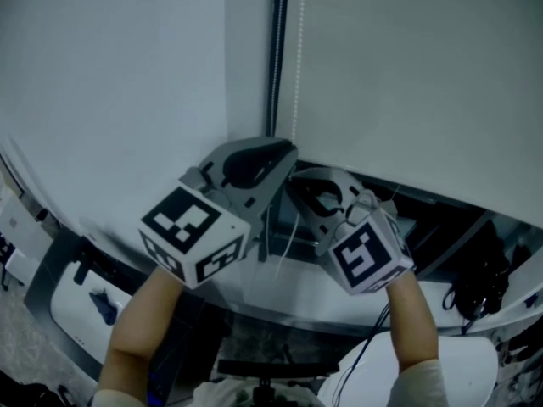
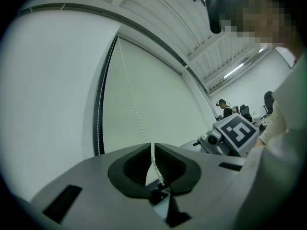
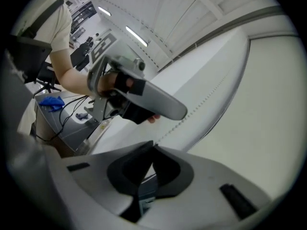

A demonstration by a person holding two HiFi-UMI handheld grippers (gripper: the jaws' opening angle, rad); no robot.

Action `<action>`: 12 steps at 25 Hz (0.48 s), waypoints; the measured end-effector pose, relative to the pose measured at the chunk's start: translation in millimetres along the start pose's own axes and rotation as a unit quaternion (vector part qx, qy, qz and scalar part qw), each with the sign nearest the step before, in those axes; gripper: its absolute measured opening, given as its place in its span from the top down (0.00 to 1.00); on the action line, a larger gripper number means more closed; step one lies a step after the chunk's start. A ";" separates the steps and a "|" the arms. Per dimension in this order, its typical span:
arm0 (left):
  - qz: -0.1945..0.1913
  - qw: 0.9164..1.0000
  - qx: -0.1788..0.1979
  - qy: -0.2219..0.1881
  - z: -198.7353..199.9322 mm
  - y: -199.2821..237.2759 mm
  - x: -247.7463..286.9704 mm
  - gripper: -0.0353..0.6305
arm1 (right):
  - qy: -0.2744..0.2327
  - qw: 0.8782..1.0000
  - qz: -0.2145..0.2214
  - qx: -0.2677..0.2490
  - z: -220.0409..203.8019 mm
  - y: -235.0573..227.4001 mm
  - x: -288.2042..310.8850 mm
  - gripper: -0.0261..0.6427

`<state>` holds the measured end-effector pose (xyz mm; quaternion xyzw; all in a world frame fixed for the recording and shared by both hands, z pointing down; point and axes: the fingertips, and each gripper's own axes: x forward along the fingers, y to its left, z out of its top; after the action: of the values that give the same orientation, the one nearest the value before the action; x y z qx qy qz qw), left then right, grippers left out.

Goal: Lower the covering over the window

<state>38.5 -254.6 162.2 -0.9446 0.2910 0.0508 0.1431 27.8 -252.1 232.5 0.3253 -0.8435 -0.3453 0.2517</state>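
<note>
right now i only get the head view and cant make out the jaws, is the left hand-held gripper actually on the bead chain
observer: yes, the left hand-held gripper is shut, with the bead chain pinched between its pads.
operator: and the right one
observer: the right hand-held gripper is shut as well, and the chain runs straight into its closed tips.
operator: anyone else in the room
observer: a person shows far back in the left gripper view.

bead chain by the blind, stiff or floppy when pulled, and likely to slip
Probably floppy: the bead chain is a thin string of tiny beads, pulled straight above the shut left gripper. Likely light too. Its beads should catch in that grip, so slipping seems unlikely.
</note>
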 end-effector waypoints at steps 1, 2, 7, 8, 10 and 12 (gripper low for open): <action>-0.001 1.000 0.002 0.000 1.2 -0.1 1.9 0.93 | 0.002 1.000 0.004 -0.004 -1.8 3.7 1.0 0.95; -0.002 1.000 0.004 0.002 1.4 -0.2 3.3 0.93 | 0.004 1.000 0.006 -0.007 -3.7 7.1 1.9 0.95; -0.003 0.999 0.021 0.028 -9.7 -4.0 4.8 0.93 | 0.012 1.000 0.013 -0.007 -18.0 18.1 2.5 0.95; -0.002 0.999 0.025 0.030 -10.8 -5.5 3.7 0.93 | 0.012 1.000 0.013 -0.004 -20.9 18.5 1.3 0.95; -0.002 0.999 0.030 0.035 -11.3 -7.8 1.5 0.89 | 0.013 1.000 0.009 -0.001 -25.2 18.6 -1.6 0.95; -0.003 0.999 0.029 0.038 -9.8 -6.4 3.4 0.84 | 0.022 1.000 0.006 -0.011 -29.2 19.4 -2.1 0.95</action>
<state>45.0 -254.3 172.5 -0.9421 0.2947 0.0057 0.1597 40.9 -252.1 265.0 0.3253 -0.8358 -0.3457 0.2757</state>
